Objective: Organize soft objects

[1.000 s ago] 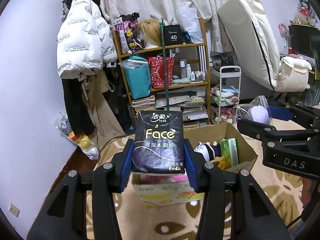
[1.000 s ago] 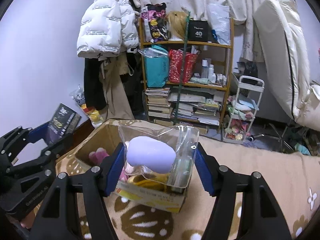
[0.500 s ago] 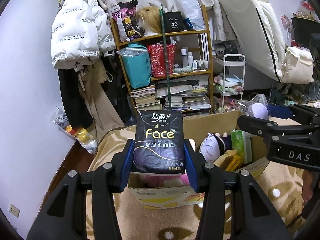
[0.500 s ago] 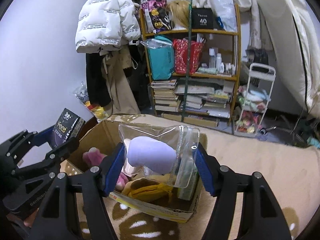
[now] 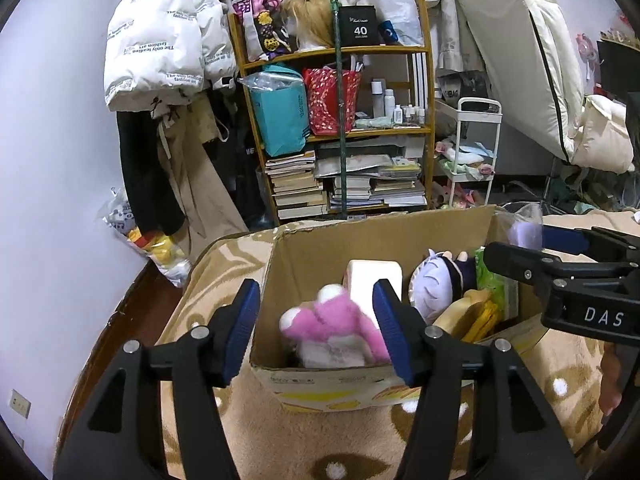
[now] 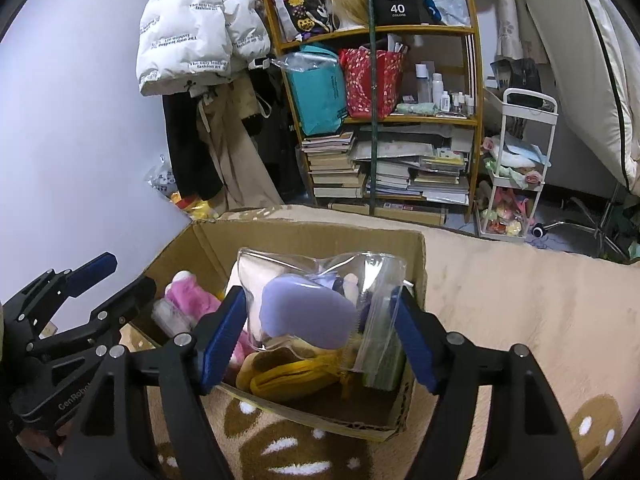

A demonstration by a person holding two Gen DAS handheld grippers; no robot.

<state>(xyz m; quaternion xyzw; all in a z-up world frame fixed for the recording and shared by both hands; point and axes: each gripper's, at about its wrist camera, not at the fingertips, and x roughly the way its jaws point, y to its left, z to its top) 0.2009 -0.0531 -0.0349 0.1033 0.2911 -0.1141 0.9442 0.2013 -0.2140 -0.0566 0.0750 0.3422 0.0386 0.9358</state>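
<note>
Left gripper (image 5: 316, 328) fingers apart, empty, right gripper (image 6: 320, 340) fingers just parting around clear pouch (image 6: 316, 304), cardboard box (image 6: 320, 240) floor hidden

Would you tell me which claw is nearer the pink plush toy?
Left. The left claw hangs open directly above the pink plush toy; the right claw straddles the clear zip bag further along the box.

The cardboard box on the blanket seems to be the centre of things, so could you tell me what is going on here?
A person with a gripper in each hand is dropping soft things into the cardboard box. The left gripper has just been opening and stands open over the pink plush toy, nothing between its jaws. The right gripper has also been opening; the clear zip bag with a lilac item sits between its pads, apparently let go.
</note>
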